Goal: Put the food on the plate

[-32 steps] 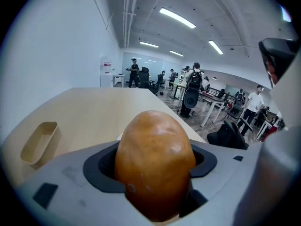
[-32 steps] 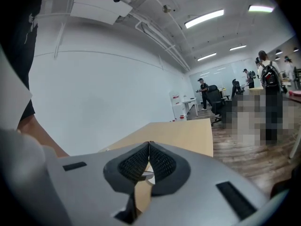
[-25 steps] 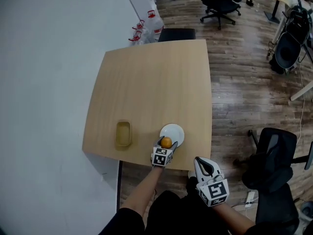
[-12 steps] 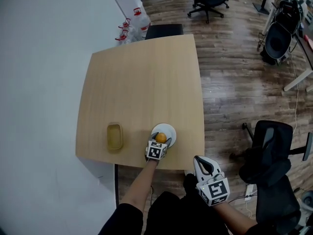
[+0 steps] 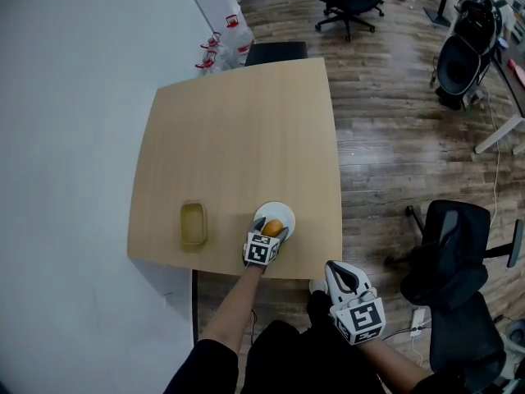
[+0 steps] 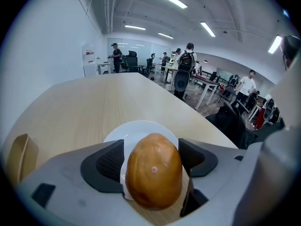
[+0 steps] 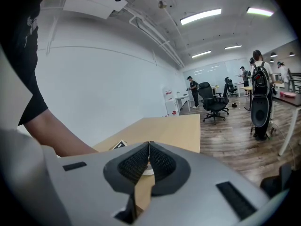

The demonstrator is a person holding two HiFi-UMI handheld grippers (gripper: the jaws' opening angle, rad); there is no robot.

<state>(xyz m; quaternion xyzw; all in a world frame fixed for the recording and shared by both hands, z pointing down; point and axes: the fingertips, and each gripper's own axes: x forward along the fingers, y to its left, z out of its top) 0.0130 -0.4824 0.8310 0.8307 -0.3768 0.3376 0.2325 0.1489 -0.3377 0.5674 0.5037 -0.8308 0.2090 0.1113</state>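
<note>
Left gripper [image 5: 270, 234] is clamped on the brown food [image 6: 154, 175], right over the near edge of the white plate [image 5: 284, 214], while the right gripper [image 7: 149, 166] sits pinched shut and empty, nearer, off the table [image 5: 238, 138].

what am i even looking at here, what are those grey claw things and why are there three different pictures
No robot here: a person holds a hand-held two-jaw gripper in each hand. The head view comes from a camera on the person's head, looking down at a wooden table. The other two pictures come from cameras riding on each gripper, looking along its jaws. The left gripper is closed on a round orange-brown piece of food, holding it over a white plate. A shallow yellowish container sits left of the plate. The right gripper is shut, empty and held off the table's near edge.
</note>
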